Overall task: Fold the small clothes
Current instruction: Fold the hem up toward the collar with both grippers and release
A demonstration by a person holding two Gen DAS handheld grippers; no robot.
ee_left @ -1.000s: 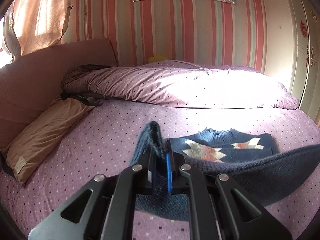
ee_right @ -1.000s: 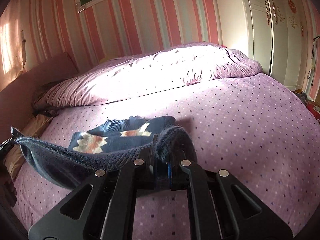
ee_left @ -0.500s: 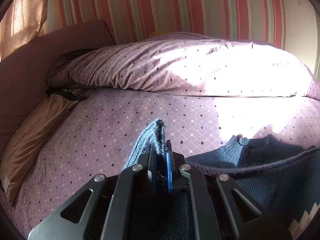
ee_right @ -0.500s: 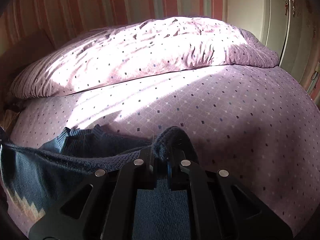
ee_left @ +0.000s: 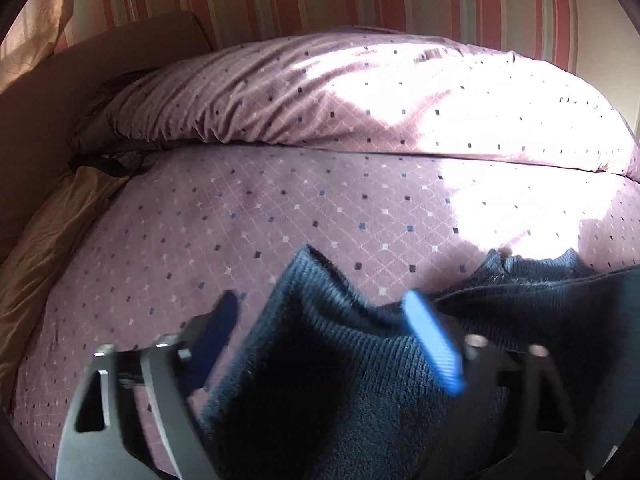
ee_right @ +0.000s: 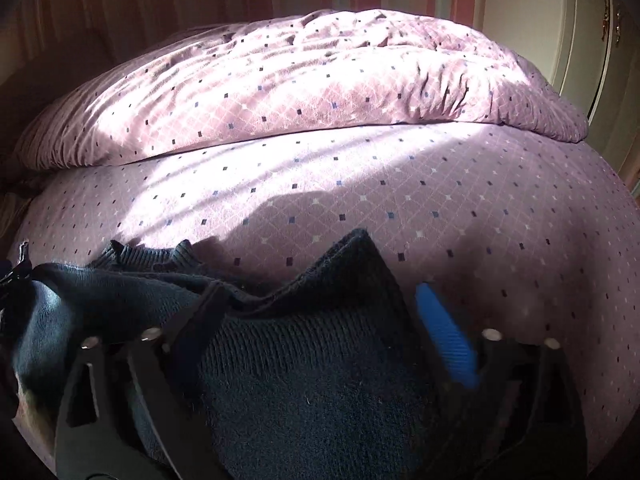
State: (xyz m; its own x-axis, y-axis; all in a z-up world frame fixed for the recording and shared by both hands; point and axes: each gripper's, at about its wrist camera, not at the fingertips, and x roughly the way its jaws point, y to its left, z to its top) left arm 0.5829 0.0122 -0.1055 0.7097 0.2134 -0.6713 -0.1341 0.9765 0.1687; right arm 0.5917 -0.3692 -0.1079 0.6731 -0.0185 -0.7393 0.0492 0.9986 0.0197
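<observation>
A small dark navy knitted sweater (ee_left: 340,360) lies folded on the purple dotted bed sheet (ee_left: 280,216). Its folded-over hem corner stands up between the open fingers of my left gripper (ee_left: 320,304). The ribbed collar (ee_left: 532,264) shows at the right behind the fold. In the right wrist view the same sweater (ee_right: 320,360) lies under my right gripper (ee_right: 320,292), which is open, with the other hem corner rising between its fingers. The collar (ee_right: 152,254) shows at the left there. Neither gripper pinches the cloth.
A rolled purple duvet (ee_left: 360,92) lies across the back of the bed, also in the right wrist view (ee_right: 300,80). A tan pillow (ee_left: 44,248) lies at the left edge. A white wardrobe (ee_right: 592,40) stands at the right.
Both grippers carried the sweater's hem forward and down over its collar end, then opened and let go. The patterned front is now covered by the fold.
</observation>
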